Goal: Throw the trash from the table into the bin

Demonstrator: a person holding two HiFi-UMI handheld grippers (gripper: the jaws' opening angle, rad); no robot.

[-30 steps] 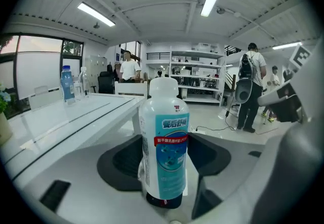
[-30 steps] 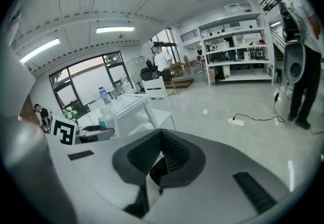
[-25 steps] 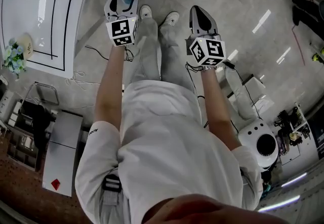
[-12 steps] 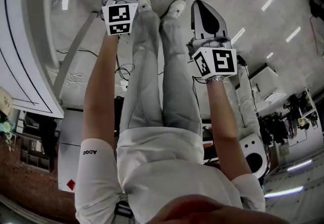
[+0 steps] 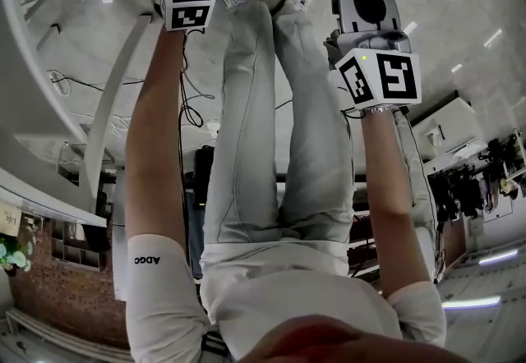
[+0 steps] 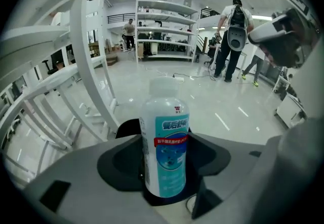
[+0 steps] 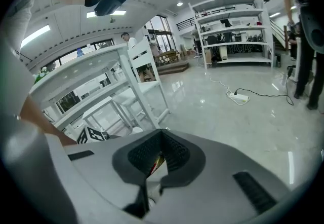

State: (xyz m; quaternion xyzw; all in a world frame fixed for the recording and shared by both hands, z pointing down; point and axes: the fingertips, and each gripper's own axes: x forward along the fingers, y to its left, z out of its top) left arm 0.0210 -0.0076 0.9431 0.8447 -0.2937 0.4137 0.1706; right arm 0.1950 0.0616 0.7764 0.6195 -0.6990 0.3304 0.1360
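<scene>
Both arms have sunk toward the person's shoes since a second ago. White desk legs (image 6: 93, 66) stand close on the left, with open floor (image 6: 228, 111) ahead. The left hand-held gripper (image 6: 164, 159) clamps an upright bottle (image 6: 164, 142); the right hand-held gripper (image 7: 159, 152) is pressed closed on a thin red-and-yellow scrap (image 7: 157, 163).

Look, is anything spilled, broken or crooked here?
Nothing stands out. The white bottle with the blue label sits upright in the left hand-held gripper, and nothing is leaking. The right hand-held gripper is shut on what looks like a thin yellow-and-red scrap.
</scene>
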